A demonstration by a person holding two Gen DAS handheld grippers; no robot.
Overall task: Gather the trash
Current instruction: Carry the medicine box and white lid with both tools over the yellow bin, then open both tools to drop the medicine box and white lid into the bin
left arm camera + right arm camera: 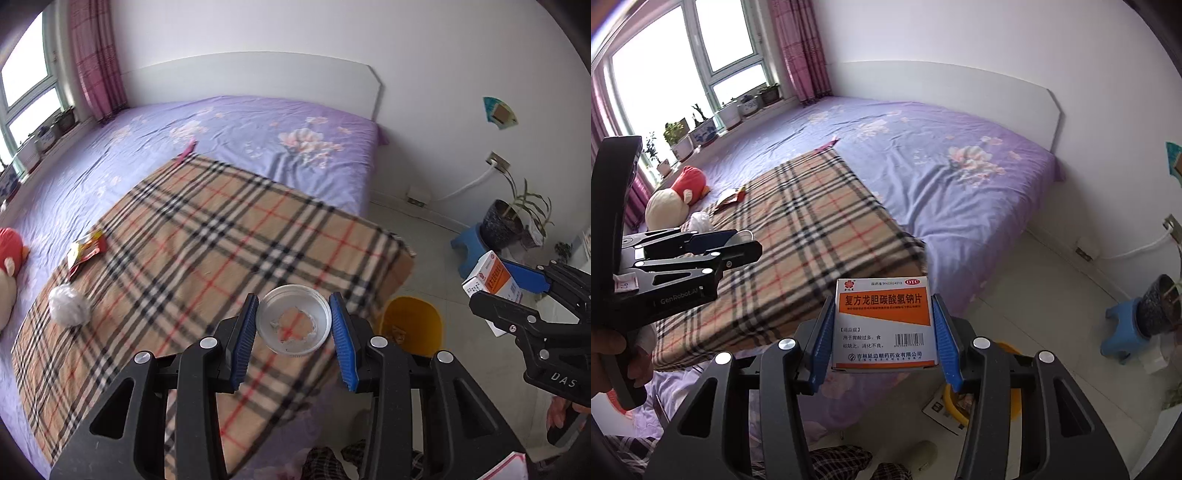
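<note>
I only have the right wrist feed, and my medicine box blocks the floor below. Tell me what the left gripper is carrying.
Observer: The left gripper holds a small clear plastic cup, pinched at its rim, with torn foil across the mouth.
Operator: Report the bin. I see only a yellow sliver behind my box.
Observer: The yellow bin stands on the floor at the bed's corner, mouth open, some trash already inside.
Operator: List what's left on the bed.
Observer: A red snack wrapper and a crumpled white wad lie at the plaid blanket's far edge.
</note>
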